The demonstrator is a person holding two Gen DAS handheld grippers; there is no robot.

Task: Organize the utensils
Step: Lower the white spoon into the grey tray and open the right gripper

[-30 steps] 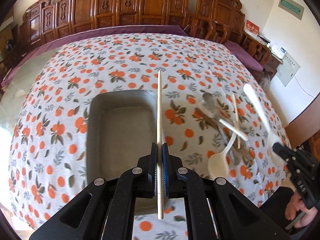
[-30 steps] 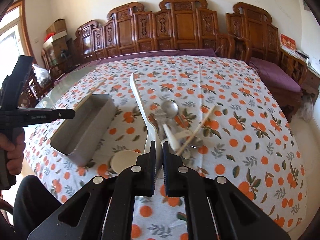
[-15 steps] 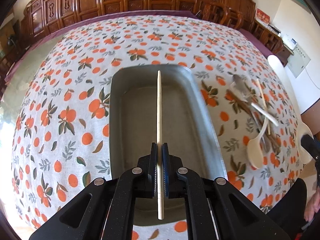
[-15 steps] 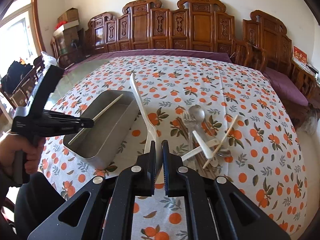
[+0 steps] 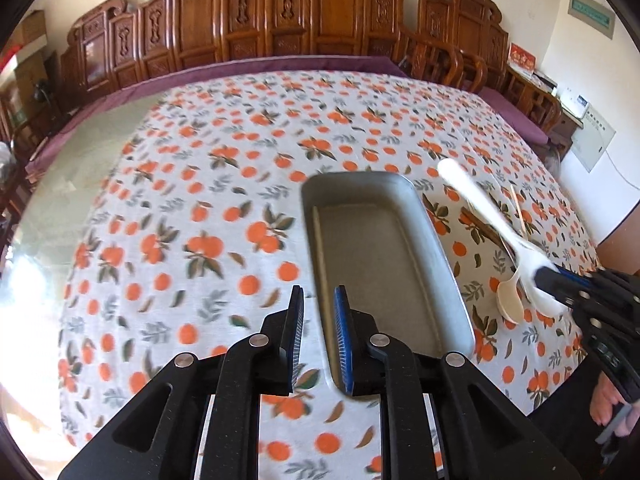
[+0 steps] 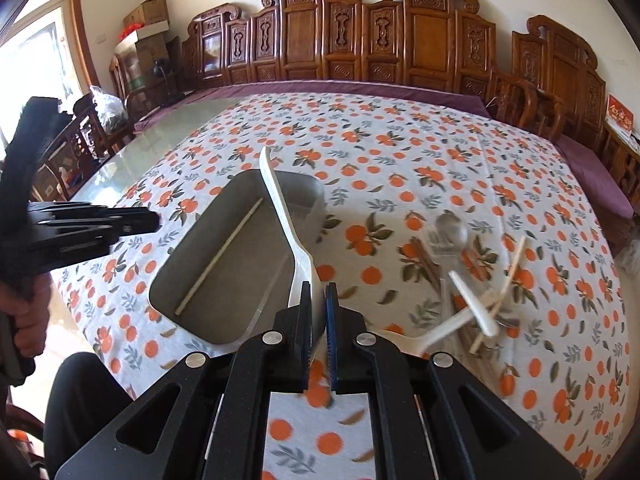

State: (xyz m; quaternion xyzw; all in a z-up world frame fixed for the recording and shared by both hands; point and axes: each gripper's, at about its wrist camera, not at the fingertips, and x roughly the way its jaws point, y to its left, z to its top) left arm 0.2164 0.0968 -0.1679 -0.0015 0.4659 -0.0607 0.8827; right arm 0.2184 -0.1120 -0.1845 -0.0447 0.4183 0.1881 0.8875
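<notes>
Utensils are going into the tray (image 6: 224, 280) one by one. The right gripper (image 6: 319, 312) is clamped on the bowl end of a white spoon (image 6: 280, 208), whose handle points up and away over the tray's right rim; held this way, it looks lined up to be laid lengthwise inside. The left gripper (image 5: 318, 332) has its jaws opening with nothing between them, hovering over the tray's near left corner, so I judge its delivery done. In the right wrist view it sits just left of the tray, gripped by a hand (image 6: 24, 320).

The tray is a long grey metal tin on the orange-print cloth (image 5: 200, 220). It holds 1 chopstick (image 6: 220, 260), lying along its length close to the left wall; the rest of the floor is bare.

Right of the tray lies the pile (image 6: 476, 288) left to sort: a metal spoon (image 6: 452, 228), another white spoon, a pale chopstick and some dark sticks, crossed over each other. The tangle could make clean single picks awkward.
</notes>
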